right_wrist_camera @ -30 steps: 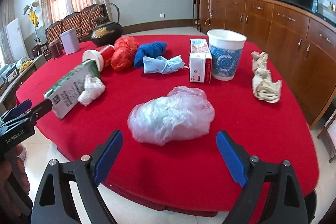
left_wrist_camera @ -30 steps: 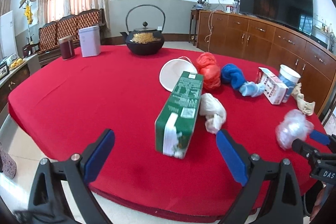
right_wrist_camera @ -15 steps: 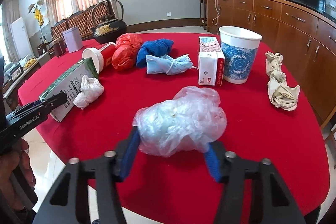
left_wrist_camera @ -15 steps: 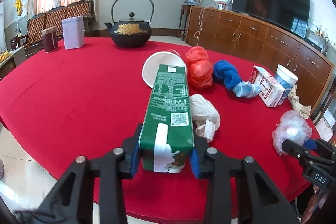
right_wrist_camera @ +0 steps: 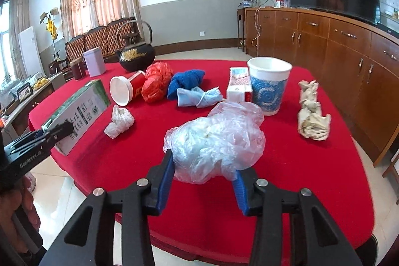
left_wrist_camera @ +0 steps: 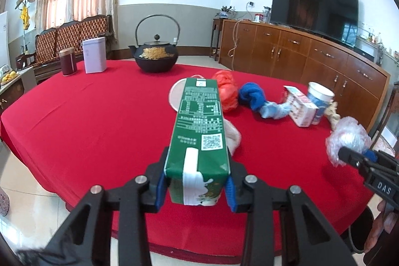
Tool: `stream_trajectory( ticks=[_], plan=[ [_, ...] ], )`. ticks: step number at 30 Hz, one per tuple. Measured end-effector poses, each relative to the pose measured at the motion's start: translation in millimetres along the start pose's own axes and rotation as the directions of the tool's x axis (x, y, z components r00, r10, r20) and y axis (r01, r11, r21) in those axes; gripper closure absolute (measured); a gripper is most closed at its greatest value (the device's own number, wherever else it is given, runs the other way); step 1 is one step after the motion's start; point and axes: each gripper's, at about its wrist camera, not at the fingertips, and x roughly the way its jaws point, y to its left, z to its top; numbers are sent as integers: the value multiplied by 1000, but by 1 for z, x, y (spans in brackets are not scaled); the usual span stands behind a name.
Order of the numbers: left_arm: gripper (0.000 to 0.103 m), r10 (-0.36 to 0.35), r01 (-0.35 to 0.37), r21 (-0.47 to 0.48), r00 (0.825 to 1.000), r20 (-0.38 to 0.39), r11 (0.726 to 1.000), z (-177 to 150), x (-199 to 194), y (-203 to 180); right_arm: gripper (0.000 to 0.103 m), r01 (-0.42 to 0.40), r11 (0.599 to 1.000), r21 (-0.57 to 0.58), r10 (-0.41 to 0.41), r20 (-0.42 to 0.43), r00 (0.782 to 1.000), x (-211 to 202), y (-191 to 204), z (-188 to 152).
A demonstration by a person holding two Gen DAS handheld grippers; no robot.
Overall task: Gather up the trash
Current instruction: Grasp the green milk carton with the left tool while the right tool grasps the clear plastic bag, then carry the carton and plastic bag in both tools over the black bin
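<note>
My left gripper (left_wrist_camera: 195,187) is shut on the near end of a green carton (left_wrist_camera: 199,121), which points away over the red table (left_wrist_camera: 87,121). My right gripper (right_wrist_camera: 203,181) has a crumpled clear plastic bag (right_wrist_camera: 217,141) between its blue pads; its jaws are still closing and press the bag's sides. More trash lies on the cloth: a white wad (right_wrist_camera: 119,121), a tipped red cup (right_wrist_camera: 127,89), a red bag (right_wrist_camera: 157,81), a blue cloth (right_wrist_camera: 187,81), a pale blue bundle (right_wrist_camera: 199,96), a small carton (right_wrist_camera: 238,86), a paper cup (right_wrist_camera: 269,84) and crumpled paper (right_wrist_camera: 311,111).
A black iron teapot (left_wrist_camera: 155,56), a white tin (left_wrist_camera: 94,59) and a brown canister (left_wrist_camera: 67,64) stand at the table's far side. A long wooden cabinet (left_wrist_camera: 324,66) with a TV (left_wrist_camera: 314,6) runs along the right wall. Tiled floor lies below the table's near edge.
Both grippers went from wide open to closed, the left on the green carton and the right on the plastic bag. Both have since risen slightly with their loads.
</note>
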Motion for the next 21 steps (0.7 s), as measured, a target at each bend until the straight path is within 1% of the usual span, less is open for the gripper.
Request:
stream_trajectory(
  ticks=[2, 6, 11, 17, 21],
  plan=[
    [64, -16, 16, 12, 1000, 1, 1000, -3, -8, -9, 58, 13, 1000, 12, -13, 16, 1000, -15, -6, -2],
    [64, -71, 71, 55, 997, 1, 996, -11, -26, -35, 58, 36, 999, 32, -38, 38, 999, -44, -20, -7],
    [64, -140, 139, 98, 990, 0, 985, -19, -44, -69, 58, 77, 996, 48, -80, 61, 995, -86, -43, -15],
    [64, -234, 233, 158, 972, -10, 960, -24, -60, -118, 58, 132, 988, 76, -138, 77, 987, -127, -72, -30],
    [64, -284, 281, 192, 959, -16, 940, -26, -70, -146, 58, 168, 980, 108, -177, 79, 981, -147, -93, -40]
  ],
)
